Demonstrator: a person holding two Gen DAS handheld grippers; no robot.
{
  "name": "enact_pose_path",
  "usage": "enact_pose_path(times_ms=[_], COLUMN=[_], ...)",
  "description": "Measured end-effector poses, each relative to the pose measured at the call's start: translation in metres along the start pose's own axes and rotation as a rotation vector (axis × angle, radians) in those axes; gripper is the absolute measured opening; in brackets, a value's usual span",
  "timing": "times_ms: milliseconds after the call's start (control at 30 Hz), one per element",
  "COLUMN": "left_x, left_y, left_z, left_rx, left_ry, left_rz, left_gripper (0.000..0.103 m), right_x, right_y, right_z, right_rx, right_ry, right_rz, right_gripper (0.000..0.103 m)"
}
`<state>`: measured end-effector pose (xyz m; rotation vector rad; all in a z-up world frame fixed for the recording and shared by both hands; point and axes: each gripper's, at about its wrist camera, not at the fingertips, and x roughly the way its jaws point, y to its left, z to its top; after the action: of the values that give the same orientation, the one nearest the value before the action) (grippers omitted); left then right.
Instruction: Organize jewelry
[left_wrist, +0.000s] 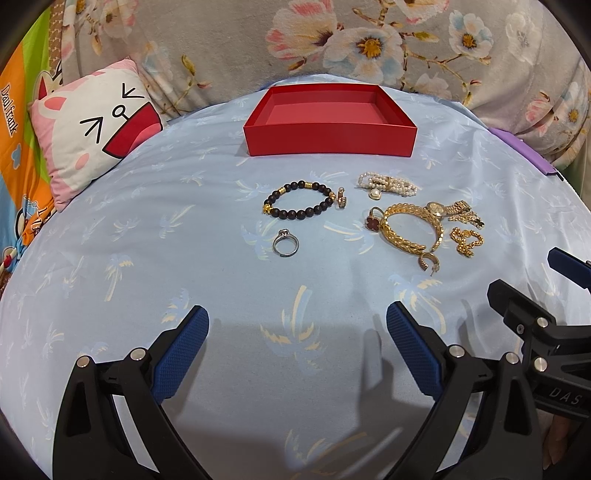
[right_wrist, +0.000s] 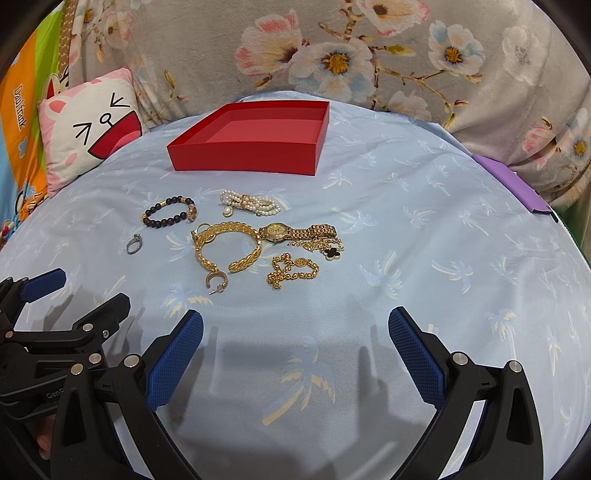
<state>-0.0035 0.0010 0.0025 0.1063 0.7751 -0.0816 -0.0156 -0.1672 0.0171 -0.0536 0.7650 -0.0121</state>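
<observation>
1. This is a home, most likely a bedroom: the surface is a bed or cushion under a pale blue sheet (left_wrist: 147, 258) printed with palm trees.
2. Past the far edge of the sheet hangs a soft grey blanket (left_wrist: 258, 44) with large pink and white flowers.
3. At the far left corner leans a cartoon-face pillow (left_wrist: 88, 133), pink and white, with a bright children's-print fabric (left_wrist: 14, 122) beside it.
4. Personal jewellery lies loose near the middle of the sheet, and an open red box (left_wrist: 330, 138) sits toward the far edge.
5. A purple flat item (right_wrist: 517, 184) rests at the far right edge.
</observation>
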Motion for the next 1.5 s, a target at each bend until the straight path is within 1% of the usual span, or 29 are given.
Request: enact_pose_path(times_ms=[1133,1200,1300,1367,1433,1500], left_x=[0.0,0.0,-0.003,-0.005,-0.008,-0.014], left_y=[0.002,0.004,0.016,0.028,0.038,0.049], left_z=[-0.001,0.0,0.001,0.005,0.012,0.021], left_rx=[-0.007,-0.02,-0.077,-0.113,-0.114,-0.107], left_ry=[-0.001,-0.001,-0.012,-0.002,0.018,0.002], left_rz=[-0.006,-0.013,-0.041,-0.063,-0.085,-0.076], left_gripper=[0.095,0.095,0.095,0.095,0.095,0.095], right_x=[0.001,0.001,-0.002,-0.001,0.0,0.002], right_y=[0.0,-0.001,-0.003,0.002,0.008,0.014], right_z=[-0.002,-0.001,0.001,0.006,0.014,0.027], right_rx=[-0.001,0.003,0.004,-0.032,-0.074,-0.1], right_ry=[0.001,0.0,-0.001,0.034,0.064,0.076], right_rz=[0.006,0.017,0.046,0.07,0.108,0.139], right_gripper=[0.098,0.098,0.098,0.098,0.098,0.098])
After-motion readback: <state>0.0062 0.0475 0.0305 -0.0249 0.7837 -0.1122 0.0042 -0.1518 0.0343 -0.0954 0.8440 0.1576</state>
